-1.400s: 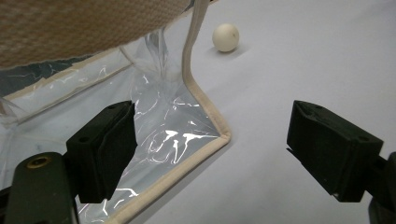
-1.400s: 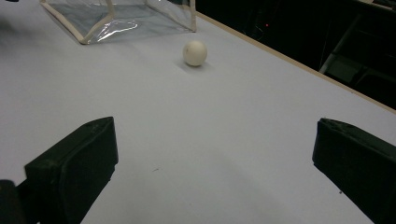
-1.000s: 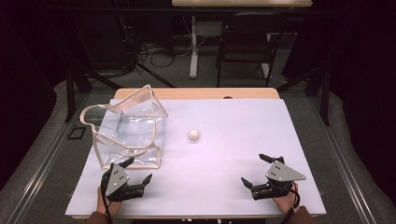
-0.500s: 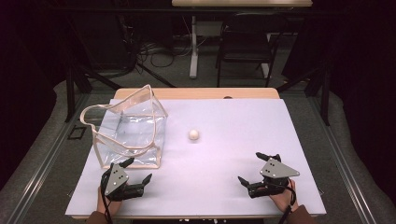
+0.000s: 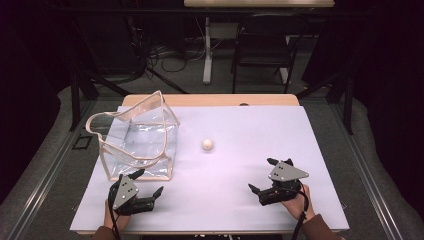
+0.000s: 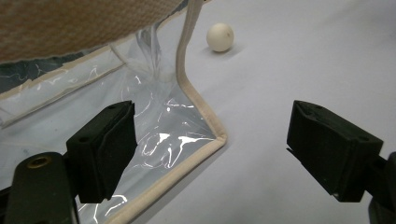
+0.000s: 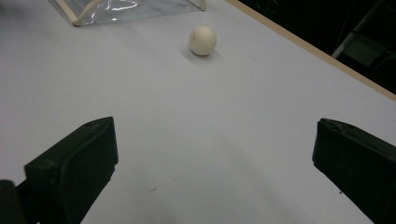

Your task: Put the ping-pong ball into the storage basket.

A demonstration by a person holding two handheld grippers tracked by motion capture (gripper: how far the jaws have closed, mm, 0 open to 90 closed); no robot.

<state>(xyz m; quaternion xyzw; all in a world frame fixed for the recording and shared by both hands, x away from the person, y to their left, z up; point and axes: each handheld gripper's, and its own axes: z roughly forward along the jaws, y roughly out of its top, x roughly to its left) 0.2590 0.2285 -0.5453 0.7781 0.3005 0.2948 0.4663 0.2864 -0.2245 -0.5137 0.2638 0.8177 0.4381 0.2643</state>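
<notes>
We are working over a white table top (image 5: 240, 200) whose wooden far edge is showing as a thin strip. No brand, label or writing is readable on anything here; the grey plates on the grippers are carrying only small dark dots.

On the left half we are seeing a clear plastic bag (image 5: 142, 145) with beige trim, standing open, its handle looping out to the left. In the left gripper view its near right corner (image 6: 219, 137) is lying between our jaws, and a woven beige strap is cutting across the top left of that view, too close and blurred to read in detail. Glare on the plastic is making the inside of the bag hard to judge.

Our left gripper (image 5: 148, 189) is sitting just near of the bag, jaws spread wide and grasping nothing. Our right gripper (image 5: 262, 176) is resting at the near right of the table, well apart from the bag, its jaws likewise released and empty. Our forearms are cut off by the bottom edge.

The small cream ball (image 5: 207, 144) is lying on the bare table just right of the bag, apart from it and far from both grippers.
</notes>
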